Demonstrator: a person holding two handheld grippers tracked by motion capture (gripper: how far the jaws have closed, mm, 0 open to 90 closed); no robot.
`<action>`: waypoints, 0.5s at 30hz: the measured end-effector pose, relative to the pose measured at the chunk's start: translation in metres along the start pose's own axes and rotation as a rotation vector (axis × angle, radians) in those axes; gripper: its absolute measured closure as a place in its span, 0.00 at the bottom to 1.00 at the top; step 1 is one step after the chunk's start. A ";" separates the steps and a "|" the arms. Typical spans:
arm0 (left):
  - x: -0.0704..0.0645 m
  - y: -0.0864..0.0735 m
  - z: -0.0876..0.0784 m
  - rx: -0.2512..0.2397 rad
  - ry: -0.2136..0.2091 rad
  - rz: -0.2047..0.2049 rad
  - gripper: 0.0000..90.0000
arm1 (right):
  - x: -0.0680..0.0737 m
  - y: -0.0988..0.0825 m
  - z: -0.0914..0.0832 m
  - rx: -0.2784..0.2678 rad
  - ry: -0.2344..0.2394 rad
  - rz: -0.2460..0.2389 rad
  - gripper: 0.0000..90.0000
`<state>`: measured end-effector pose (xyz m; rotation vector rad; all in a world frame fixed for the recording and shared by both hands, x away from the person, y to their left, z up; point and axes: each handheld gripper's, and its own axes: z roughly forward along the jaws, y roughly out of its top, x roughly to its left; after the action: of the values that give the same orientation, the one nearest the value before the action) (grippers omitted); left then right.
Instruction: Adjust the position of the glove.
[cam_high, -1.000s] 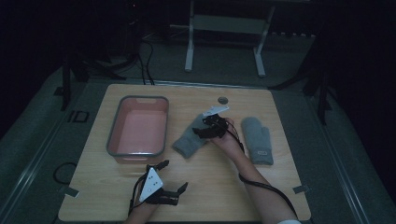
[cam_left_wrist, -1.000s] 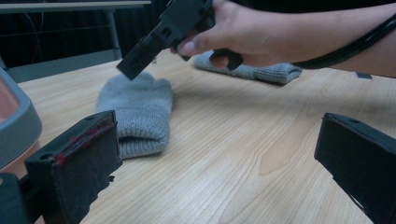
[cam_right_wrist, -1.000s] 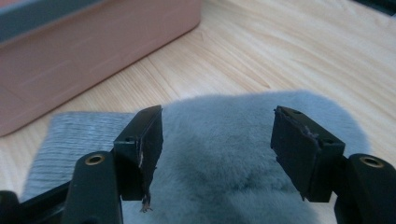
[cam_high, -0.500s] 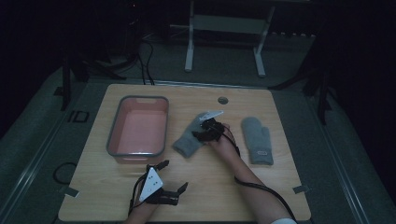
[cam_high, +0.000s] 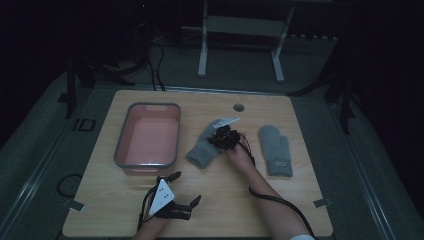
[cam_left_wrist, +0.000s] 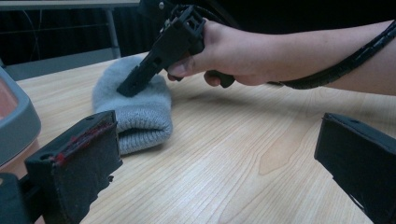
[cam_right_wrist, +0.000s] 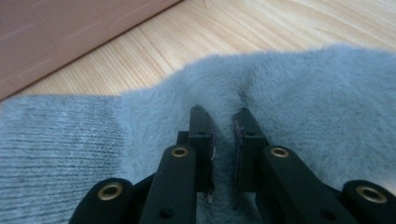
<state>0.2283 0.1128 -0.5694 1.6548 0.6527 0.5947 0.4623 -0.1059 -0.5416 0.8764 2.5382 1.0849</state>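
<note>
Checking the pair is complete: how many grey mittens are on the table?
2: one mitten mid-table beside the pink tray, pinched by the right tool; the other mitten lies flat at the table's right.

A fixed overhead camera is looking forward and down across the table (cam_high: 300, 210). Two low, close gripper cameras are both facing the same grey mitten (cam_left_wrist: 135, 107).

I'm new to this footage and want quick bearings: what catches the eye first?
The right gripper at mid-table, its jaws just closed, pinching a fold of the grey mitten. A second mitten lies flat to its right, and a pink tub sits to its left.
</note>
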 end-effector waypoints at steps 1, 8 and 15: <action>0.000 0.000 0.000 0.000 0.000 0.000 0.01 | -0.001 0.001 -0.002 0.000 0.003 0.001 0.91; 0.000 0.000 0.000 0.000 0.001 -0.001 0.01 | -0.004 0.008 -0.024 -0.017 0.057 -0.043 0.92; 0.000 0.000 0.000 0.000 0.002 -0.003 0.01 | -0.002 0.004 -0.059 -0.039 0.138 -0.107 0.92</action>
<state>0.2284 0.1131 -0.5694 1.6526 0.6566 0.5942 0.4396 -0.1391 -0.4977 0.6691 2.6313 1.1949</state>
